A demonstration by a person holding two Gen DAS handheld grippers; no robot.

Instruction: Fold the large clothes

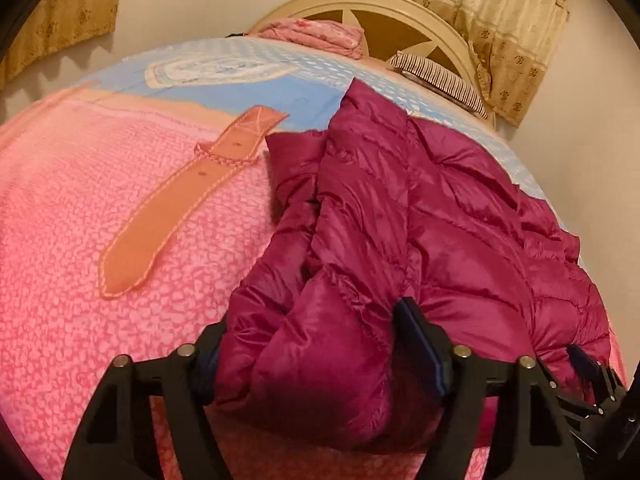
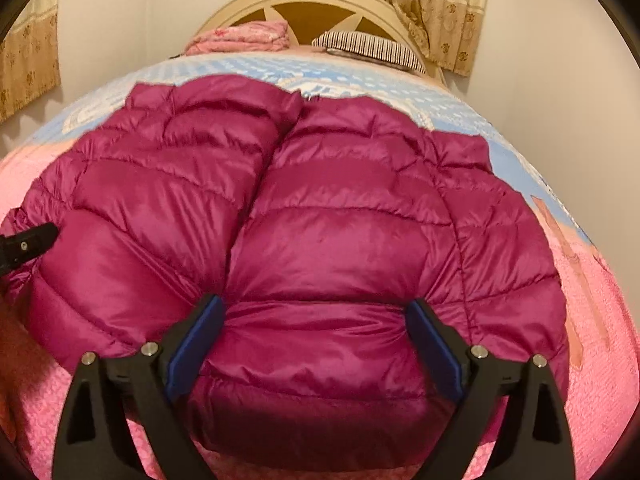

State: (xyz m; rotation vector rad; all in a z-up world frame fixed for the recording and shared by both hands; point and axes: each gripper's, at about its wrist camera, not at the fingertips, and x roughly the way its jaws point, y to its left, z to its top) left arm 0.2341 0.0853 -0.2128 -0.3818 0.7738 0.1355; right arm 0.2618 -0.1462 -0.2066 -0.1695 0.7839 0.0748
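The left tool [image 1: 316,344] clenches a bunched fold at the near edge of the magenta jacket [image 2: 304,240], apparently to lift that side. Just beside it, the right tool [image 2: 316,340] straddles the jacket's hem, released. The jacket lies spread on the bed [image 1: 100,280], short of the pillow [image 2: 368,50].

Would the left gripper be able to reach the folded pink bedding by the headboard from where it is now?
Probably not directly. The left gripper has a bunched part of the magenta puffer jacket between its fingers, and the folded pink bedding lies at the far end of the bed.
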